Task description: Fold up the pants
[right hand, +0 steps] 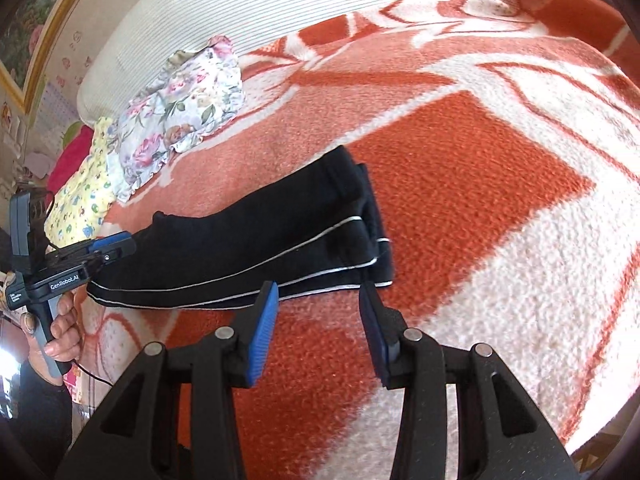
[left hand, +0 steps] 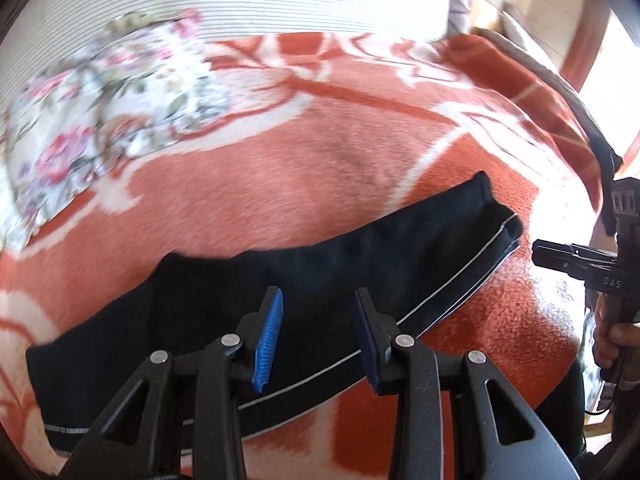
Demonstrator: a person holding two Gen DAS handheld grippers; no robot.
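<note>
Pants (right hand: 248, 244), black with thin white piping, lie folded lengthwise in a long strip on the fuzzy orange-and-white blanket (right hand: 460, 184) covering the bed. Floral cloth (right hand: 180, 116) lies bunched near a ribbed white cushion (right hand: 280, 4). Left gripper (left hand: 318, 334) and right gripper (right hand: 318, 330) hover with jaws spread, pinching nothing.

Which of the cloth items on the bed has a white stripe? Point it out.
The black pants, lying flat on the orange blanket in front of both grippers. The floral cloth and the yellow printed cloth near the headboard are patterned, not striped.
</note>
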